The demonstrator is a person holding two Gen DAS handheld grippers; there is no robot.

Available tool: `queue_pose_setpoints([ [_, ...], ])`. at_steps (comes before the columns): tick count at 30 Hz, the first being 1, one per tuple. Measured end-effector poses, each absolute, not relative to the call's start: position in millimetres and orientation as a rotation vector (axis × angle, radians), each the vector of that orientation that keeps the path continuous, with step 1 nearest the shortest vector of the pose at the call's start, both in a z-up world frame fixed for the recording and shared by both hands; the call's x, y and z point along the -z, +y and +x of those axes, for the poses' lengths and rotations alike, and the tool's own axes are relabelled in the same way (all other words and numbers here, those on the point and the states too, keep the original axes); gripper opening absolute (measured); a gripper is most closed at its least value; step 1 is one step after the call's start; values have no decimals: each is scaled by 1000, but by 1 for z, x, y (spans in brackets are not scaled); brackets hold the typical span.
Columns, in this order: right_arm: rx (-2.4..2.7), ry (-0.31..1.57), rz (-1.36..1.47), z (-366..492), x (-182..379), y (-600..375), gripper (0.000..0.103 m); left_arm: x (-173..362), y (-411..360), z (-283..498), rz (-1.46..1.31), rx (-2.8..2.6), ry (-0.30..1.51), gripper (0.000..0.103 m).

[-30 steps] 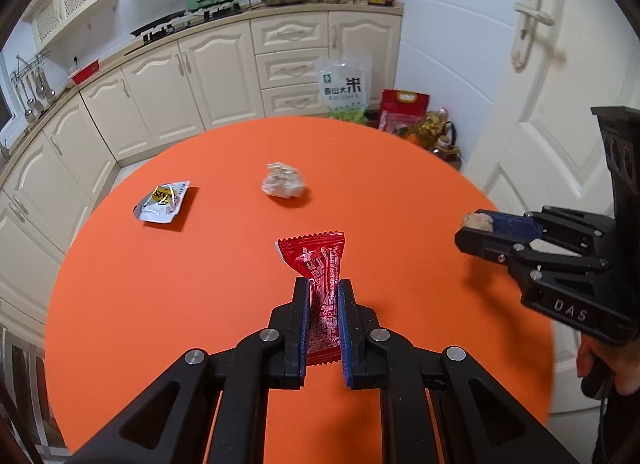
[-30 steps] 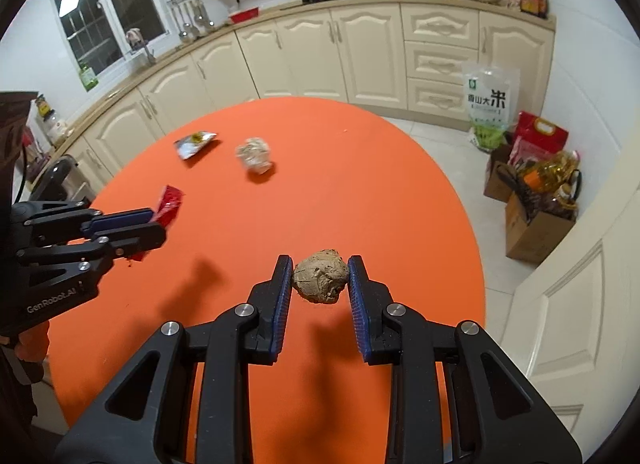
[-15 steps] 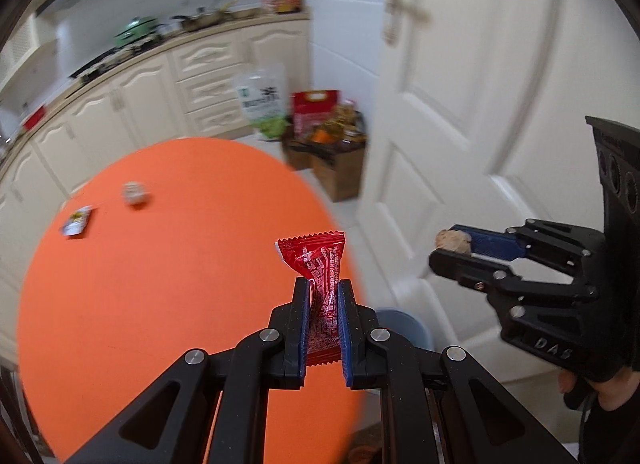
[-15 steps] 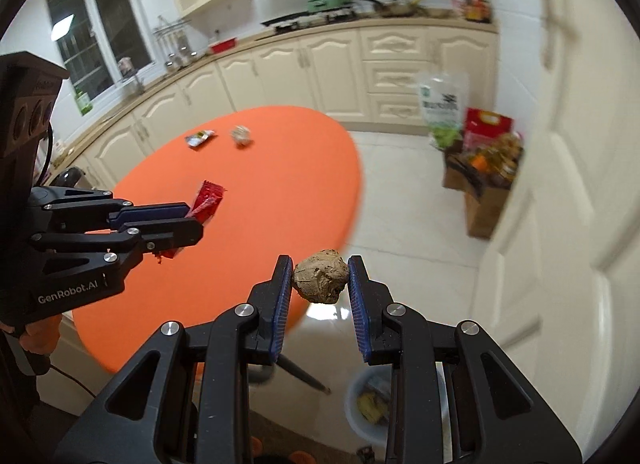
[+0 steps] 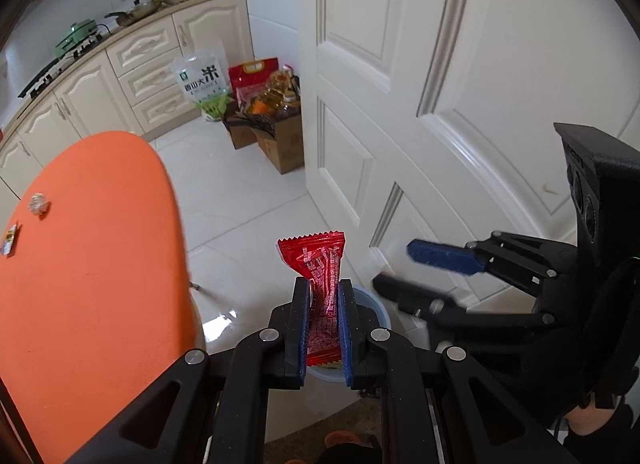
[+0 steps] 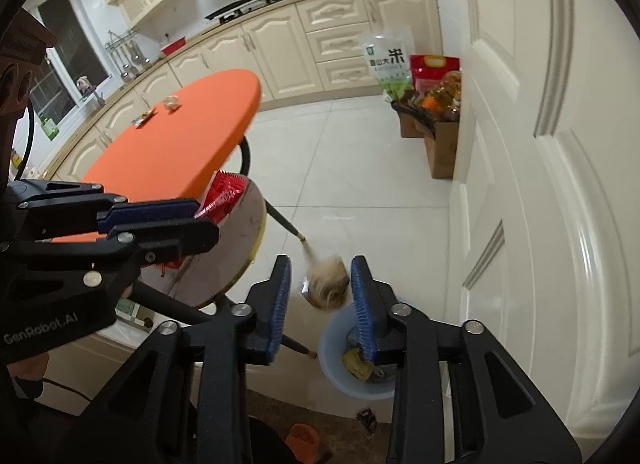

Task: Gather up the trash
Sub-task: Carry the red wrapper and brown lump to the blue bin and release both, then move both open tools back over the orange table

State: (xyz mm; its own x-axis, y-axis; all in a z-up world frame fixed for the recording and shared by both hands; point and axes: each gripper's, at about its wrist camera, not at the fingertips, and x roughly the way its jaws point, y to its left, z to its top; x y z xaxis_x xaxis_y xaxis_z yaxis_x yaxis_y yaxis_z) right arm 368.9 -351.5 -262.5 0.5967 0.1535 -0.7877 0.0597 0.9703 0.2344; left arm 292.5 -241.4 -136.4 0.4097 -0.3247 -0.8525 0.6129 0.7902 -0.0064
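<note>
The right gripper (image 6: 320, 296) has let go; its blurred brown crumpled paper ball (image 6: 329, 282) hangs above the pale blue plastic bin's (image 6: 332, 348) near rim and may bounce out. The left gripper (image 5: 323, 324) clenches a red foil snack wrapper (image 5: 320, 280), light enough to drift wide.

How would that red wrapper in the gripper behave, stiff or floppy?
Probably floppy: the red wrapper buckles inward where the left gripper pinches it. Likely very light, since its free top stands unsupported. Its glossy film may be slippery.
</note>
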Motion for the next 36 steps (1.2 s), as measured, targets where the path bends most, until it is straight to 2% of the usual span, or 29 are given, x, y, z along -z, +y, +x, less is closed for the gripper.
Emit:
queue_pose_setpoints([
  [1, -47, 939, 251, 368, 266, -354, 58, 140, -247, 296, 337, 606, 993, 10],
  [2, -41, 945, 252, 367, 268, -356, 65, 142, -251, 299, 342, 606, 999, 10],
  [13, 8, 975, 238, 356, 281, -371, 65, 172, -272, 329, 362, 616, 1053, 10],
  [18, 28, 992, 211, 354, 282, -373, 72, 179, -267, 330, 376, 626, 1069, 10],
  [25, 45, 1016, 183, 351, 283, -376, 72, 192, -274, 337, 393, 634, 1097, 17],
  [28, 52, 1020, 181, 348, 282, -377, 73, 193, -274, 339, 392, 633, 1106, 25],
  [31, 55, 1018, 184, 347, 279, -377, 73, 189, -272, 339, 385, 627, 1092, 44],
  [36, 58, 1005, 184, 344, 269, -373, 75, 181, -265, 333, 374, 625, 1070, 46],
])
